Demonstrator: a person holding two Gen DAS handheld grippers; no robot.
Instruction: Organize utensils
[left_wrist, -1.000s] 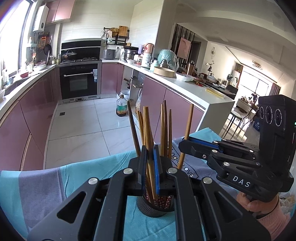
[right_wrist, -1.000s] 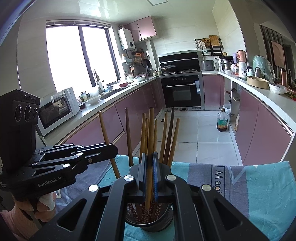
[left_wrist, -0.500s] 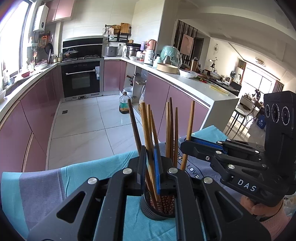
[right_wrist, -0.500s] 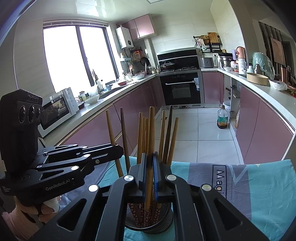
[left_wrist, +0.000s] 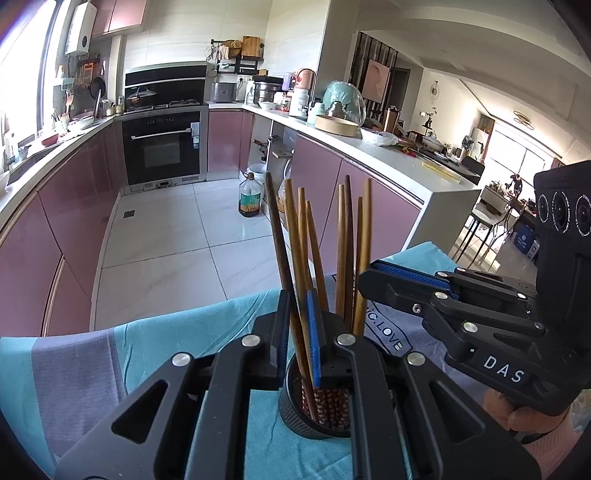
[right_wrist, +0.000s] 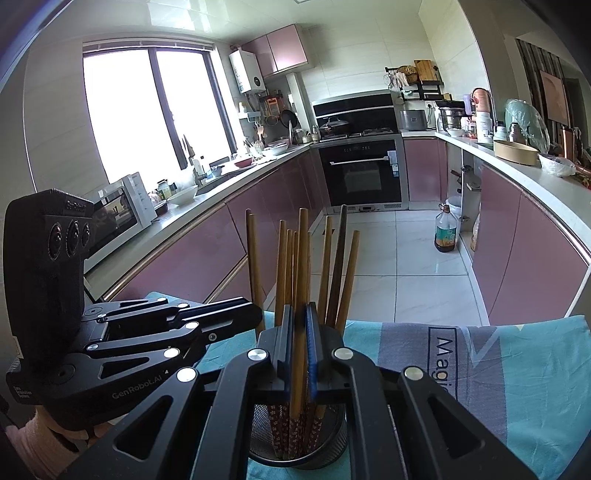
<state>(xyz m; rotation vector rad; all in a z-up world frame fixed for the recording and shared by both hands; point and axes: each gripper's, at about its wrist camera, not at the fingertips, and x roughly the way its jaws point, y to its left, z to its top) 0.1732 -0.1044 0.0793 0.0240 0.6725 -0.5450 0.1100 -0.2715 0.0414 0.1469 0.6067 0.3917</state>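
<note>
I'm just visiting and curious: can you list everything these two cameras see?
chopsticks: about ten, brown wood with patterned red ends, upright in the holder
holder: one, dark mesh cup, on the cloth
cloth: one, teal and grey with lettering, covering the table
oven: one, black, built in at the far wall
microwave: one, white, on the window-side counter
oil bottle: one, amber, on the floor by the cabinets
cabinets: pink, along both sides
left gripper: black with blue pads, shut on one chopstick above the holder
right gripper: black with blue pads, shut on one chopstick above the holder
hand: holds the right gripper
</note>
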